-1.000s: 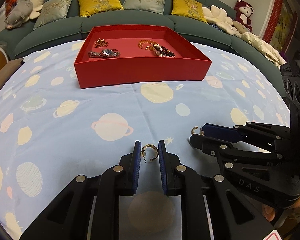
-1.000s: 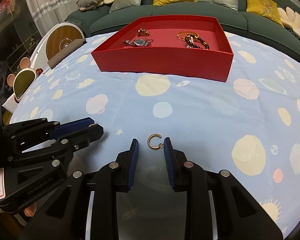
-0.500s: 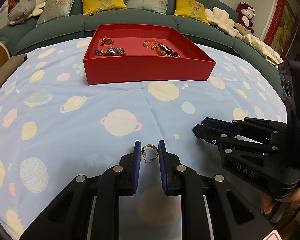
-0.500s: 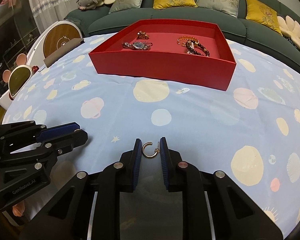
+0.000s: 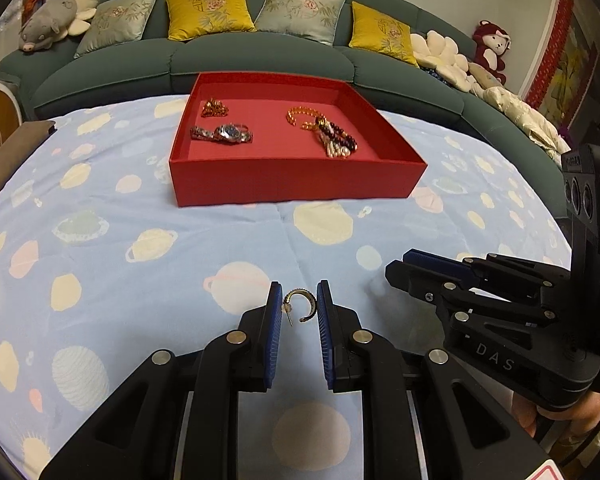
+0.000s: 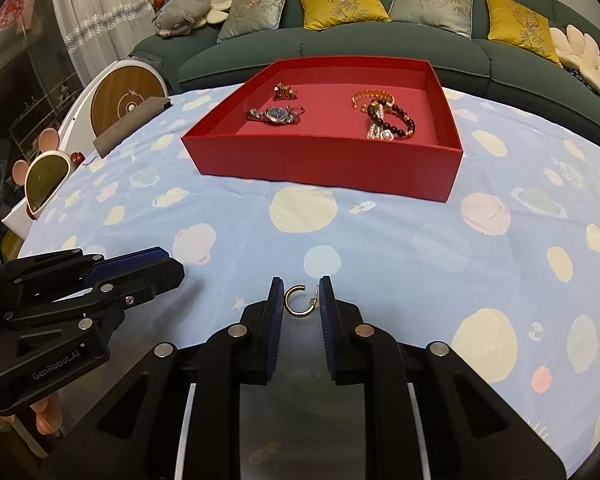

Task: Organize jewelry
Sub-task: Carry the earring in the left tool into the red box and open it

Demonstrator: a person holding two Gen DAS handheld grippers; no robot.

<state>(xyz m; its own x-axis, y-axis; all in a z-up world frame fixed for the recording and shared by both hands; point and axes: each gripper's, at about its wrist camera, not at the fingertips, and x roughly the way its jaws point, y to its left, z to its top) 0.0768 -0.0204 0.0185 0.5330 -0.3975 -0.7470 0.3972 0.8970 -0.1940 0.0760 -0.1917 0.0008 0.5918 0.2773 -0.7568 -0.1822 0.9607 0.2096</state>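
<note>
Now both earrings are off the worktop. The left gripper [image 5: 299, 307] stays clamped on one gold hoop earring [image 5: 300, 305], as a second ago. The right gripper [image 6: 299, 300] has just closed on the other hoop earring [image 6: 298, 301], which lay loose between its pads. The red tray [image 5: 292, 184] waits near the far edge, the likely next stop.

A home living room. Shown by a green sofa [image 5: 260, 56] with embroidered cushions [image 5: 210, 10]. Plush toys [image 5: 490, 50] at its ends.
</note>
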